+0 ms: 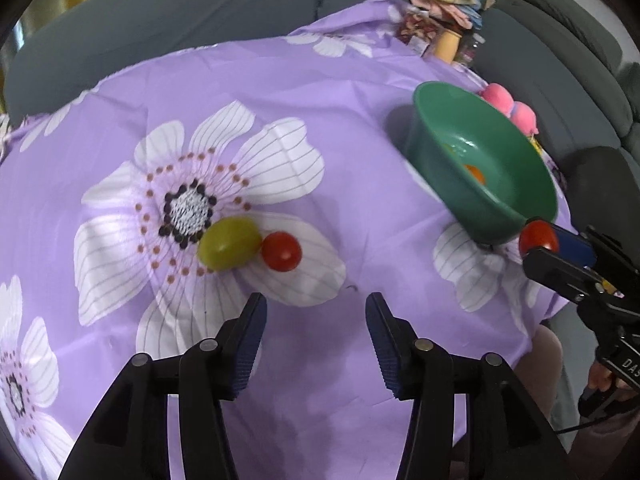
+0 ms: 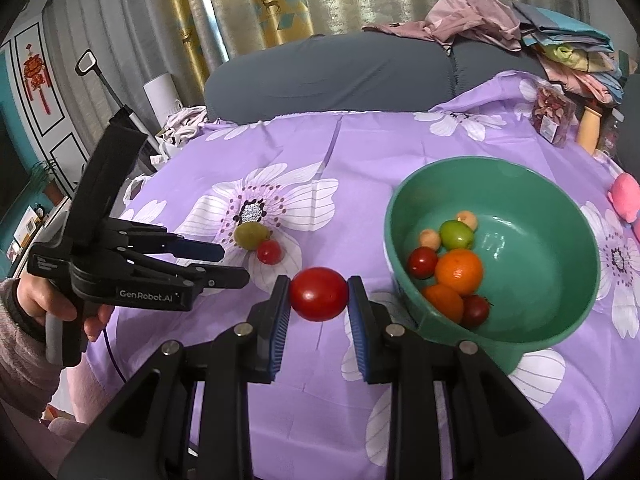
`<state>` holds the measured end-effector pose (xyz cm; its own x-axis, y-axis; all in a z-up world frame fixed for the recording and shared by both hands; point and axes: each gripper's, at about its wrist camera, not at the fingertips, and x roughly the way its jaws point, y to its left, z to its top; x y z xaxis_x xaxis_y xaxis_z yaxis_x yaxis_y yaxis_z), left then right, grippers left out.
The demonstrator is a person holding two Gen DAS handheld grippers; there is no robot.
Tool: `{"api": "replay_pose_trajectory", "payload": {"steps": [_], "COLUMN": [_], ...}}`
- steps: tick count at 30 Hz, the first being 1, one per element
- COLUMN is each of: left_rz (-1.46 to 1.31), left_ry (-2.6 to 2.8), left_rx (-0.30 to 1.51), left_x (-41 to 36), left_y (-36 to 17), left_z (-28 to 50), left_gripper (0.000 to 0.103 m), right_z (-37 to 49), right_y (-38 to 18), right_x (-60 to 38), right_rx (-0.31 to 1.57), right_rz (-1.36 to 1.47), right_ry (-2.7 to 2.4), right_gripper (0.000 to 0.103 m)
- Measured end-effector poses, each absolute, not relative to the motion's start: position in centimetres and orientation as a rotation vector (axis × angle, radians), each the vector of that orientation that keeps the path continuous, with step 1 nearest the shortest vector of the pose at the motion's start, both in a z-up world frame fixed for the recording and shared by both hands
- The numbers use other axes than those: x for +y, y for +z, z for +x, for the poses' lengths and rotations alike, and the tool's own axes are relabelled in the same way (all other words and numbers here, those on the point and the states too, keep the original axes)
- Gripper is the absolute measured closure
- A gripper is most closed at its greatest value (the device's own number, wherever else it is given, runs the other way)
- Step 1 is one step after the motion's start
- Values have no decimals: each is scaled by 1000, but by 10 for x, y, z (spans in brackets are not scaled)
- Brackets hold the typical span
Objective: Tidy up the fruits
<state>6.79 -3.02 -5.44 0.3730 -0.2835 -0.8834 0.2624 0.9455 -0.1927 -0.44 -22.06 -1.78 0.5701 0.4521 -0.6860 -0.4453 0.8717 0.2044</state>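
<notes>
1. The right gripper (image 2: 319, 294) is clamped on a red tomato (image 2: 319, 294); both blue pads press its sides, and it hangs above the purple flowered tablecloth (image 2: 360, 152), just left of the green bowl (image 2: 560, 264).
2. From the left wrist view that same tomato (image 1: 538, 237) sits in the right gripper (image 1: 538, 240) close against the near rim of the bowl (image 1: 432, 128).
3. The left gripper (image 1: 316, 304) stands partly open with nothing between its pads, above bare cloth (image 1: 340, 208).
4. Just beyond its tips lie a green grape-like fruit (image 1: 229, 243) and a small red tomato (image 1: 281, 251), touching each other on a white flower print.
5. In the right wrist view this pair, the green fruit (image 2: 250, 235) and the small tomato (image 2: 269, 251), lies just past the left gripper (image 2: 236, 264), held by a hand (image 2: 48, 304) in a pinkish fleece sleeve.
6. The bowl holds two oranges (image 2: 459, 271), a green fruit (image 2: 455, 234), two pale small fruits (image 2: 430, 239) and two dark red tomatoes (image 2: 422, 262), bunched at its near-left side.
7. A pink plush toy (image 2: 624, 196) lies beside the bowl's far right side.
8. A packet of dried pieces (image 2: 554, 114) and a tan cylinder (image 2: 591, 128) stand at the far edge.
9. A grey sofa (image 2: 340, 76) with piled clothes (image 2: 480, 20) wraps the table's far side.
</notes>
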Motion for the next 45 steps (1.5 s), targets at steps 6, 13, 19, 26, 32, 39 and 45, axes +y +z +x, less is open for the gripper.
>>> {"api": "replay_pose_trajectory", "payload": {"steps": [6, 13, 19, 26, 32, 39, 45], "left_rz": [-16, -4, -27, -30, 23, 9, -41], "left_ry": [-350, -326, -312, -290, -268, -265, -318], "left_rx": [1165, 1187, 1181, 1159, 1147, 1154, 1145], "left_x": [-30, -29, -27, -34, -36, -29, -23], "left_y": [-66, -80, -88, -92, -93, -93, -80], "left_z": [62, 73, 90, 110, 112, 113, 93], "left_gripper": [52, 52, 52, 52, 72, 75, 75], "right_z": [-2, 3, 8, 12, 16, 15, 14], "right_y": [-23, -28, -34, -40, -43, -45, -41], "right_x": [-216, -214, -213, -210, -212, -211, -212], "right_rx": [819, 838, 857, 877, 886, 891, 881], "right_rz": [17, 16, 19, 14, 20, 23, 21], "right_ry": [541, 547, 541, 549, 544, 549, 541], "right_gripper": [74, 74, 74, 74, 74, 74, 74]}}
